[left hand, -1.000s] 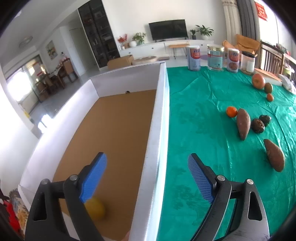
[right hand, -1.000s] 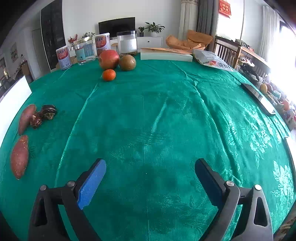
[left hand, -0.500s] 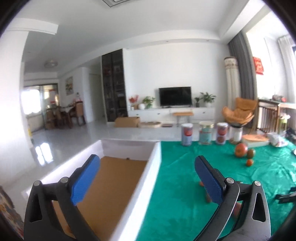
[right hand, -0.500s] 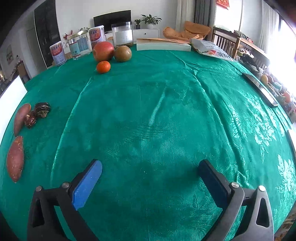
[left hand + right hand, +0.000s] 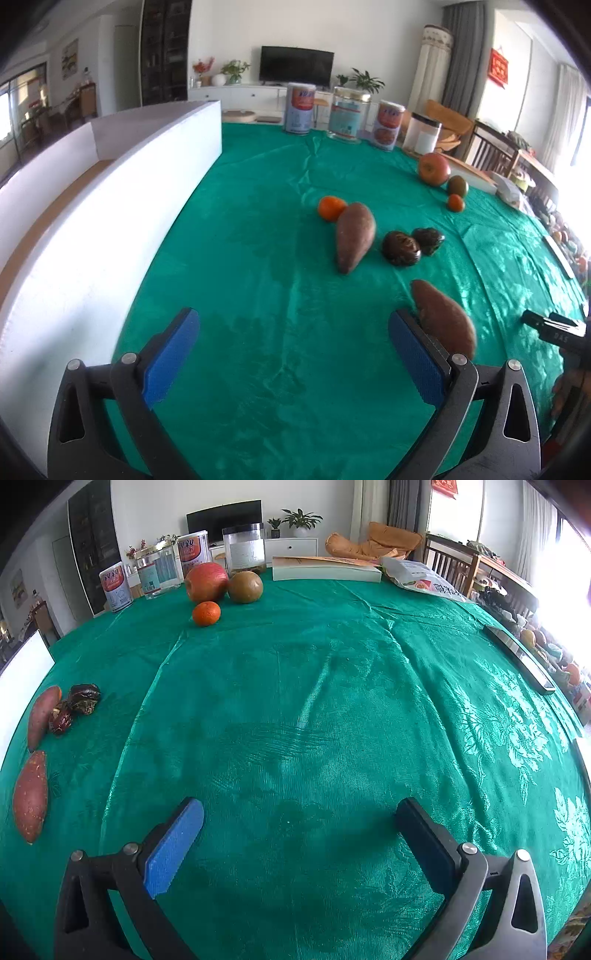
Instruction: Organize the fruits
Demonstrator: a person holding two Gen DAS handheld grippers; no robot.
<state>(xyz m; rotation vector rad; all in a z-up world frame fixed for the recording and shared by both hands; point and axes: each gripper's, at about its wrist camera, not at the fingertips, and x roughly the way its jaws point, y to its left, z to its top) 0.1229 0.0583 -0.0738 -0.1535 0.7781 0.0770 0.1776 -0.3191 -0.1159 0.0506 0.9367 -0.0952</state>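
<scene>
While both claws stand wide and hold nothing, the fruit waits out on the green tablecloth [image 5: 266, 332]. The left gripper [image 5: 293, 354] — its jaws have just been opening, nothing between them — hangs over bare cloth beside the white box [image 5: 122, 206], which runs along from nine to eleven o'clock in its view. That spot suits a hand free to fetch the next piece. Nearest is a sweet potato [image 5: 443, 319] at three o'clock, just outside the right finger; a second sweet potato [image 5: 354, 236] lies at twelve with a small orange [image 5: 331, 208] touching its far end, and two dark wrinkled fruits [image 5: 400, 248] sit just beside it. The right gripper [image 5: 299, 840], jaws likewise just opened wide, hovers over empty cloth, well apart from the apple [image 5: 206, 581], brownish fruit [image 5: 245, 586] and second orange [image 5: 206, 613] at eleven — probably parked clear of the left.
</scene>
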